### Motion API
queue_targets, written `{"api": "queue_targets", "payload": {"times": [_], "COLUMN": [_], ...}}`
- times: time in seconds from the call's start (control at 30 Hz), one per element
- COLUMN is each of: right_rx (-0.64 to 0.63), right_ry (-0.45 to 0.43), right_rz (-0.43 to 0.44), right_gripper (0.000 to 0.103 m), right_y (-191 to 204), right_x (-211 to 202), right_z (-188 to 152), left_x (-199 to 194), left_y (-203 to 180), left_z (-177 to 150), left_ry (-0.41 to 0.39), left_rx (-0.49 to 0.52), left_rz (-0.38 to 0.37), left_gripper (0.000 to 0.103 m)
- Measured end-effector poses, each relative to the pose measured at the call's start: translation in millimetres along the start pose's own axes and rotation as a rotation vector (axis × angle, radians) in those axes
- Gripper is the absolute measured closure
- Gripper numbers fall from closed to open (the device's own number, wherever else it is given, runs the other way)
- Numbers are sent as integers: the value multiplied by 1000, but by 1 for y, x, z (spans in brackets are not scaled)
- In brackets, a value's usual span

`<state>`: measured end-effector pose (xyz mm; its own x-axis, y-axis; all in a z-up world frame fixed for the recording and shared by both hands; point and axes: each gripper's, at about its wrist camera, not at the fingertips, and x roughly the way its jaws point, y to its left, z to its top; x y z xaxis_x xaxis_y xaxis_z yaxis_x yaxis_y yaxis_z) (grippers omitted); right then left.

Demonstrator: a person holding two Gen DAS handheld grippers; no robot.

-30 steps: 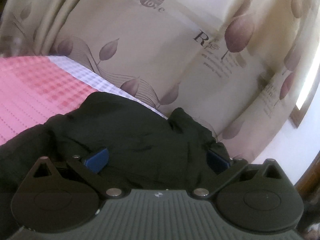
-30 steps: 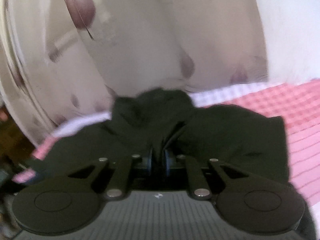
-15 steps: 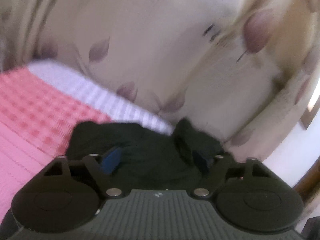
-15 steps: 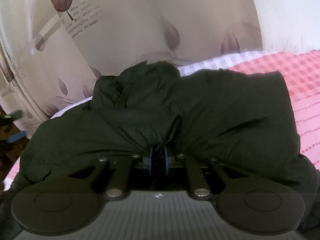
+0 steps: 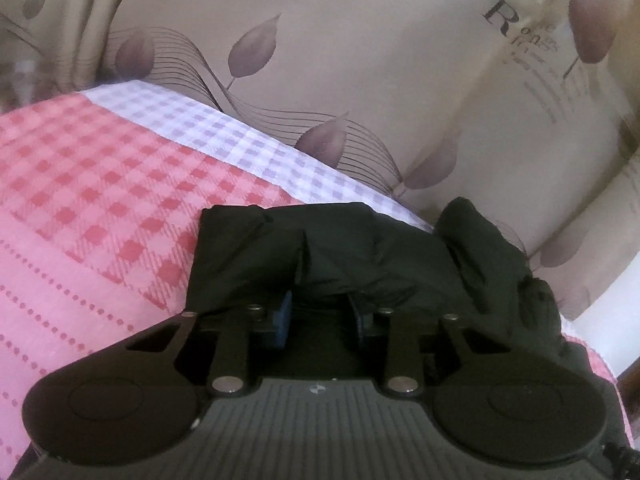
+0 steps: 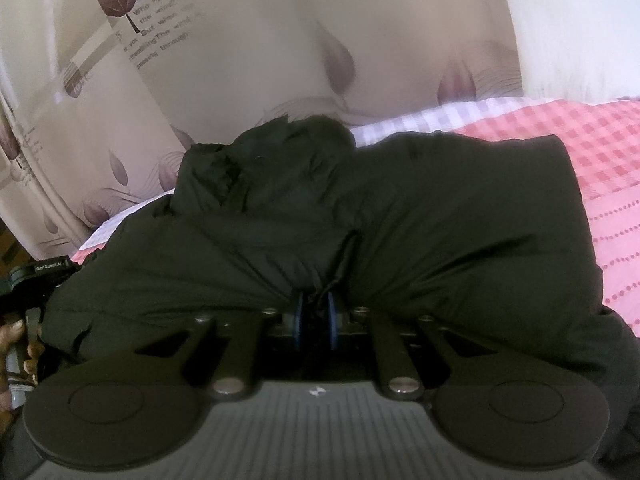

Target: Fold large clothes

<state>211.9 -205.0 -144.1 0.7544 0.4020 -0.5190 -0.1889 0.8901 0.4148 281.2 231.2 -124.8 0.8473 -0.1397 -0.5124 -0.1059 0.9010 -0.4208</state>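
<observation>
A large black jacket [image 6: 420, 216] lies bunched on the pink checked bedspread [image 6: 608, 152]. My right gripper [image 6: 316, 316] is shut on a pinch of the jacket's fabric, its blue pads close together. In the left wrist view the jacket [image 5: 360, 256] lies as a folded dark mass on the bedspread [image 5: 92, 200]. My left gripper [image 5: 322, 316] has narrowed around a fold of it. The blue pads are partly covered by cloth, with a gap still between them.
A beige curtain with leaf print [image 5: 360, 60] hangs right behind the bed's far edge; it also shows in the right wrist view [image 6: 240, 60]. A white wall [image 6: 572, 28] is at the right. The person's hand [image 6: 16, 344] shows at the left edge.
The left gripper's fingers have narrowed from wide open onto the jacket, which now sits more compactly. The right gripper stays shut on the fabric and has moved closer over the bed.
</observation>
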Motion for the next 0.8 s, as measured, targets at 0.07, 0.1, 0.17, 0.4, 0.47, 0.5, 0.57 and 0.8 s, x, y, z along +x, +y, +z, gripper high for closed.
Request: {"api": "queue_targets", "payload": {"times": [0.07,0.1,0.17,0.4,0.47,0.5,0.57,0.8], "right_rx": [41,52,12,-214,-282,-318,-385,-278], "right_ry": [3,-13,-107,-118,-46,-12,63,74], "right_rz": [8,-17,-82,62,82,62,-15,-5], "right_gripper": [92,88,85,85,85,85,87,91], "right_y": [-4,-2,13,102,123,129,130,65], "right_x": [-4,-10,-33,-21,11,27,56,48], "right_z": [5,8,17,42,40,38,29,29], "left_x": [1,0,0,0,1,1,1,2], "left_y": [-7,-11,-15,-21,-21,-21,-19,-16], "left_z": [0,-1,-2,-5,-5,-5,-4,-3], "left_ry": [-3,-5,-12,-14,-12,-12,-11,-7], "left_rx": [39,64,93,136,137,136,130,111], "left_rz": [23,32,39,48,51,52,50,33], "left_gripper": [68,68,62,57,57,57,57,57]}}
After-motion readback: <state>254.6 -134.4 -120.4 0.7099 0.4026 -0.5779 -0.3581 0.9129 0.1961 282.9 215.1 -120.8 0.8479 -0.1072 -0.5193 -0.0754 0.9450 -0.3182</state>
